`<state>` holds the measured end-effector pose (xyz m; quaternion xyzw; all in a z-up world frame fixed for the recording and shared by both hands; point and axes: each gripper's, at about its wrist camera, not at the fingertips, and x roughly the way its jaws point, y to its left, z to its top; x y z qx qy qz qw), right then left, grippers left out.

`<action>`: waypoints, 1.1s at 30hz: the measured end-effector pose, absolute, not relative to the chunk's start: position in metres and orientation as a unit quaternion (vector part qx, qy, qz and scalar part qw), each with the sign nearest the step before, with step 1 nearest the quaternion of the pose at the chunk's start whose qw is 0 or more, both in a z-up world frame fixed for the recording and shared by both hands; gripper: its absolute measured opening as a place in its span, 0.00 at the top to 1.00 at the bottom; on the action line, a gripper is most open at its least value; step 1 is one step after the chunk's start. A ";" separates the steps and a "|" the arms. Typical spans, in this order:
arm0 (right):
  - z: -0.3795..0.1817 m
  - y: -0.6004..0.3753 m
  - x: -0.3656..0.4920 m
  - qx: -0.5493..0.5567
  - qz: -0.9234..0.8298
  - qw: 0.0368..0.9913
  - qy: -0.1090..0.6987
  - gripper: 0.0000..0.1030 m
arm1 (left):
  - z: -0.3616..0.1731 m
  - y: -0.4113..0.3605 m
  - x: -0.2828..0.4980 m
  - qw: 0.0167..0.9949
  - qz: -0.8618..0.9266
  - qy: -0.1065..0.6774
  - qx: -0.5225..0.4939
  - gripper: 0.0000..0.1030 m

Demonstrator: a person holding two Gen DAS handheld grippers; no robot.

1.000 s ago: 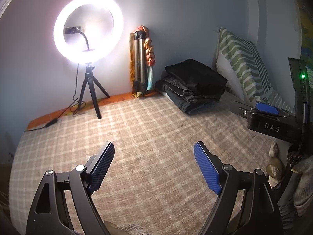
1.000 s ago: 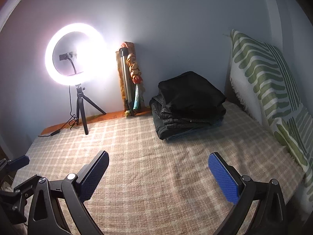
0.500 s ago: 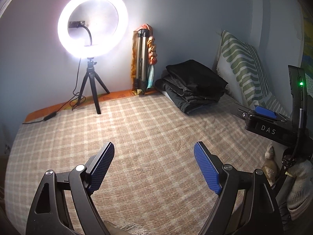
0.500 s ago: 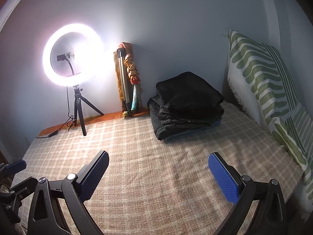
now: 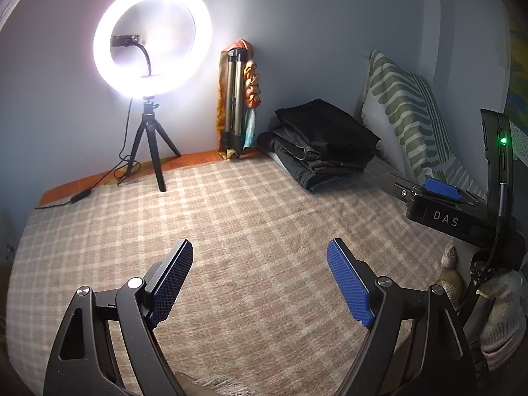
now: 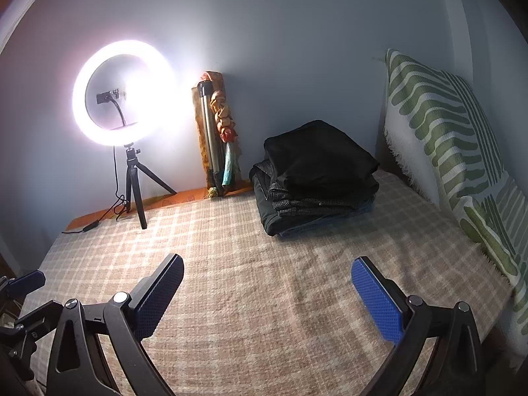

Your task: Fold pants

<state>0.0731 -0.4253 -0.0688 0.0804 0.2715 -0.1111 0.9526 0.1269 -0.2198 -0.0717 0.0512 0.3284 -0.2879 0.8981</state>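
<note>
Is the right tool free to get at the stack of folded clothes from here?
Probably yes: the right tool is open and empty, and only bare checked blanket lies between it and the stack of folded clothes.

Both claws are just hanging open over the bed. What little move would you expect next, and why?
Probably a reach toward the stack of dark folded clothes by the wall. The left gripper and right gripper are open and hold nothing, and the checked beige blanket beneath them carries no loose pants.

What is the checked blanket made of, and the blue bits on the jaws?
The checked blanket looks like soft woven cloth, maybe wool or cotton: its surface is fuzzy and matte. The blue pads look like rubber or textured plastic, with a fine dotted grip pattern and little shine.
</note>
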 end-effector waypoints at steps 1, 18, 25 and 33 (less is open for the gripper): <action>-0.069 -0.425 0.073 0.080 -0.110 0.953 0.272 0.00 | -0.072 -0.220 0.127 0.898 -0.289 0.329 0.051 0.19; -0.069 -0.426 0.074 0.079 -0.109 0.953 0.273 0.00 | -0.073 -0.221 0.124 0.897 -0.291 0.328 0.055 0.19; -0.069 -0.425 0.074 0.079 -0.110 0.952 0.273 0.00 | -0.073 -0.222 0.124 0.896 -0.293 0.329 0.058 0.19; -0.070 -0.425 0.074 0.080 -0.109 0.952 0.273 0.00 | -0.073 -0.221 0.124 0.897 -0.292 0.327 0.060 0.19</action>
